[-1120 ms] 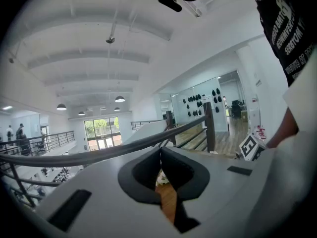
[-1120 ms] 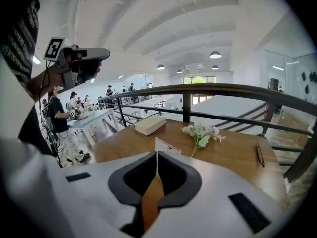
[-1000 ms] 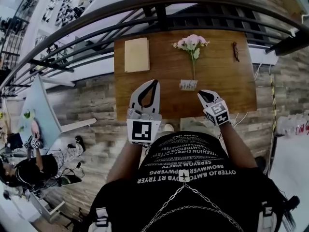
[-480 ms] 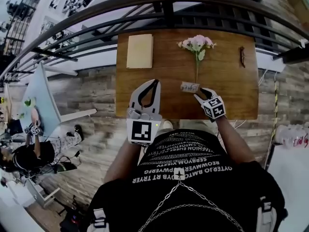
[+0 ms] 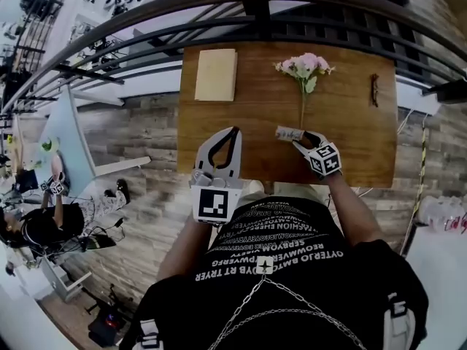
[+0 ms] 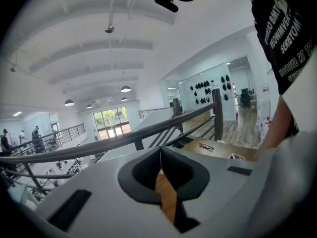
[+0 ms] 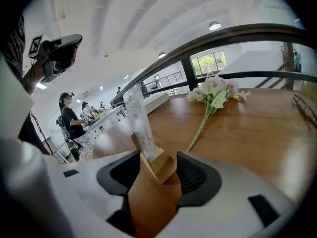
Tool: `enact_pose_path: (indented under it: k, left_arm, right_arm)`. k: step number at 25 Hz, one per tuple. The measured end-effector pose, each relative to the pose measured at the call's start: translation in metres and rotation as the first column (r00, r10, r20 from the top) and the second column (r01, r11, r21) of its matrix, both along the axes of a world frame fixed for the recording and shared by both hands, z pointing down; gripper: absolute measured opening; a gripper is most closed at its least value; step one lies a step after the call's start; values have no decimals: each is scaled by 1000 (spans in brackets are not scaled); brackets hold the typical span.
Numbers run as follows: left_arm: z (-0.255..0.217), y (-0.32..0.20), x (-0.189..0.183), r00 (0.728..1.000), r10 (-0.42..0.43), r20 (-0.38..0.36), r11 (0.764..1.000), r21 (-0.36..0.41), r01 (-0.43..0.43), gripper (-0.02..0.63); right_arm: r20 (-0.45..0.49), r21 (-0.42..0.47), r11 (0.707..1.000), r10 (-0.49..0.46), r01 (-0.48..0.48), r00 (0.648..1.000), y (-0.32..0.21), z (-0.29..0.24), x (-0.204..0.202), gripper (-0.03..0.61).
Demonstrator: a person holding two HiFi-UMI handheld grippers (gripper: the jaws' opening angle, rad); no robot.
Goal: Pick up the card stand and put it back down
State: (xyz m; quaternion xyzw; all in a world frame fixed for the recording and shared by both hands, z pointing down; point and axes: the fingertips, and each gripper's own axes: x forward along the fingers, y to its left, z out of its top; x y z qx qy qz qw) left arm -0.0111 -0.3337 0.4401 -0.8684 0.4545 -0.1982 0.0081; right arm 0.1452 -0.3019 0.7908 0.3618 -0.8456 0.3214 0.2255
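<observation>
Wood table (image 5: 343, 141): card stand (image 7: 148, 150) btw just-opening R tongs (image 7: 158, 165); L tongs (image 6: 160, 156) closed, empty.

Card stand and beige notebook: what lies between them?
Nothing: in the head view only bare wooden table separates the card stand from the beige notebook.

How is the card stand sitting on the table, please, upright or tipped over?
Upright: the card stand sits flat on its wooden base on the table, its clear holder rising straight up.
</observation>
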Motion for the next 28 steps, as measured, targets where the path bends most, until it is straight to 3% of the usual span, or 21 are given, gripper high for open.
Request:
enact_pose_path:
  k: [5, 14, 28]
  left_arm:
    - [8, 2, 0, 1000, -5, 21, 1000, -21, 5, 28]
    - [9, 7, -4, 1000, 3, 19, 1000, -29, -2, 28]
    - [1, 24, -19, 1000, 29, 4, 1000, -2, -29, 28]
  right_arm:
    - [5, -1, 1000, -12, 12, 1000, -6, 16, -4, 224]
    - [-99, 54, 995, -75, 80, 992, -7, 14, -4, 183]
    - [-47, 31, 999, 15, -14, 999, 3, -18, -4, 173]
